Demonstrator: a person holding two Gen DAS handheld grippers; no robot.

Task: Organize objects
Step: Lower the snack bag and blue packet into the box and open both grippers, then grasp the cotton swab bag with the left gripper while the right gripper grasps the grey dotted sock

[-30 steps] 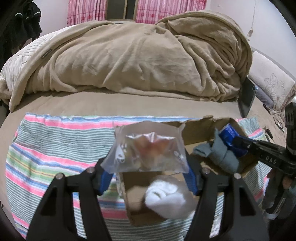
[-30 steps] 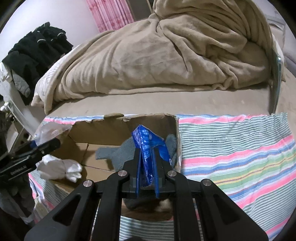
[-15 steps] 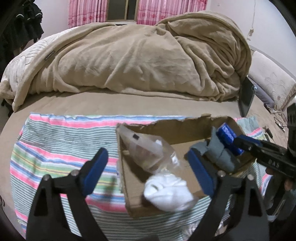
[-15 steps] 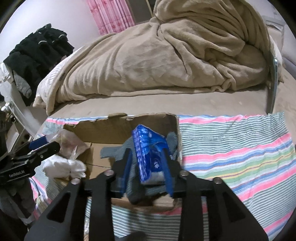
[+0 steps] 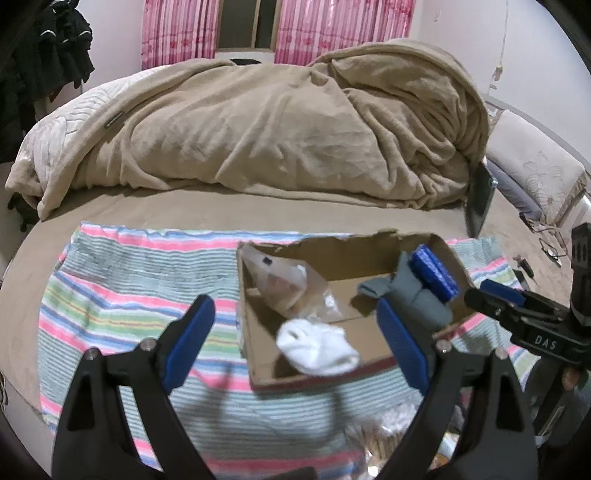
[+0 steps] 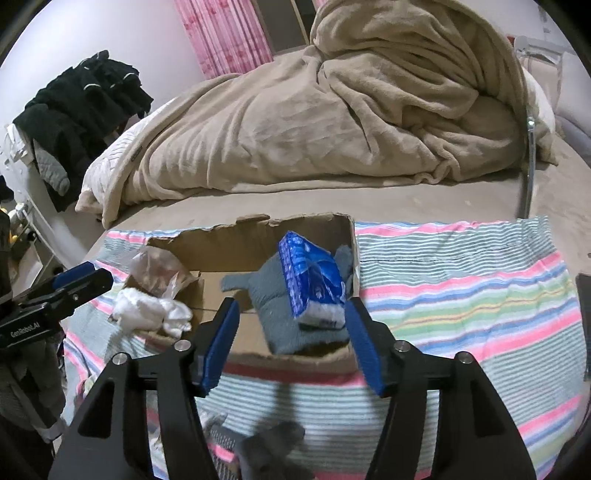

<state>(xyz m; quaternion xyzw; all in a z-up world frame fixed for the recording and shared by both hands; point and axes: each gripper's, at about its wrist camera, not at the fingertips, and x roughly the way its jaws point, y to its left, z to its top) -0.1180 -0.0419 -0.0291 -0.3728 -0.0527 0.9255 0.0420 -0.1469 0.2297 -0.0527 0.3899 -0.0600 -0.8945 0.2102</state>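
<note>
Nearest the lens, left gripper (image 5: 295, 334) with jaws spread wide, gripping nothing, blue pads (image 5: 189, 341) hovering short of the cardboard box (image 5: 325, 373). Likewise right gripper (image 6: 291, 343), jaws wide apart and bare, poised at the box's near wall (image 6: 295, 360). Seen from the left wrist, right gripper off at the right edge (image 5: 517, 310), just beside the box's corner.

Below the right gripper, a blurred grey shape (image 6: 266, 446), possibly another sock, too smeared to name.

Under everything, a striped cloth (image 5: 122, 295) in pink, green and blue bands, spread flat on the bed (image 5: 221, 210).

Inside the box, near its front left: a white balled sock (image 5: 316, 345), resting against the low front wall. Just behind it, touching, a clear plastic bag (image 5: 280, 284) with something pale orange inside, leaning into the left rear corner. On the right side of the box, a grey folded cloth (image 6: 295, 310), and propped on top of it, tilted against the right wall, a blue tissue pack (image 6: 312, 284). Rear wall of the box torn and ragged along its top edge.

Beyond the cloth, bare tan sheet, then a heaped beige blanket (image 5: 277, 129) across the bed. At the right, a dark flat panel (image 5: 480, 203) standing upright against the blanket. Farthest back, pink curtains (image 5: 177, 33) and dark clothes (image 6: 81, 107) piled at the left.
</note>
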